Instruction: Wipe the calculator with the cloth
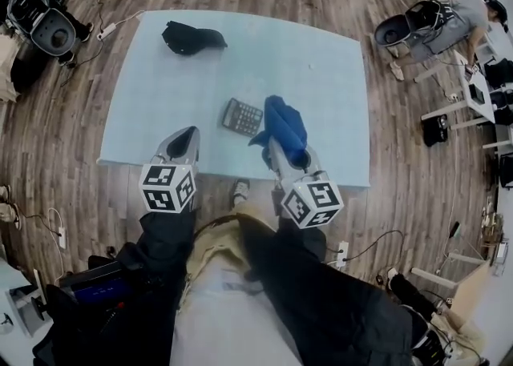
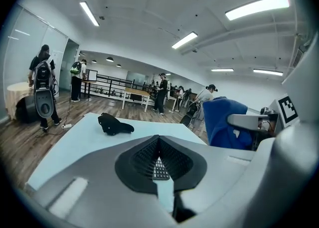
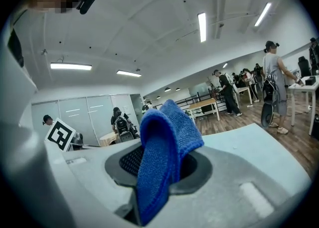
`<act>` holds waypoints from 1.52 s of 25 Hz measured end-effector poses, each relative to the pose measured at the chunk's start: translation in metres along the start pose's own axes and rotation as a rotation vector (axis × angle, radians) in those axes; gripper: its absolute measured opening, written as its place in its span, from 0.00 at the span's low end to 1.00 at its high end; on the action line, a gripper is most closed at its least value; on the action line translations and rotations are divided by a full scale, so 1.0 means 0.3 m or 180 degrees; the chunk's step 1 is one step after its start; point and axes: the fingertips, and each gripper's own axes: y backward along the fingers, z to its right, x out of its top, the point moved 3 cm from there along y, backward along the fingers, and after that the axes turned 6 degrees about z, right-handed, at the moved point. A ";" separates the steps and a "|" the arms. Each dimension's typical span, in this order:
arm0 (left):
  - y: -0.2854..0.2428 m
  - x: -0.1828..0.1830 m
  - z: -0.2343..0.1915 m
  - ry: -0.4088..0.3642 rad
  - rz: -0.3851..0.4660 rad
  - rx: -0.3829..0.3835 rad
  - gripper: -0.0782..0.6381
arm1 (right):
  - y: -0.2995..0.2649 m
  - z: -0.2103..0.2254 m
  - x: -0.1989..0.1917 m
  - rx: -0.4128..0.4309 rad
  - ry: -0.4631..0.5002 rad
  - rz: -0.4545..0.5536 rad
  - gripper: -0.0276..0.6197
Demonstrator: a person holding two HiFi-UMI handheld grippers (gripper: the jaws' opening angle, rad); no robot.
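A pale blue surface (image 1: 321,60) fills the middle of a busy workroom, bare but for three things. The right claw (image 1: 275,148) is clamped on a blue cloth (image 1: 286,122), which stands up from its tips in a fold. The left claw (image 1: 189,136) is pressed together on nothing. The calculator (image 1: 242,116) lies flat between the two claws and a little beyond them, just left of the cloth and nearer the right claw. It sits slightly askew. A black item (image 1: 191,38), perhaps a cap, rests well apart at the far left. Nothing appears to block a short leftward sweep.
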 end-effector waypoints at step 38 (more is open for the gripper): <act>-0.597 -0.413 -0.201 0.0323 -0.1560 -0.0117 0.10 | -0.448 0.413 -0.518 -0.0256 -0.0130 -0.1842 0.21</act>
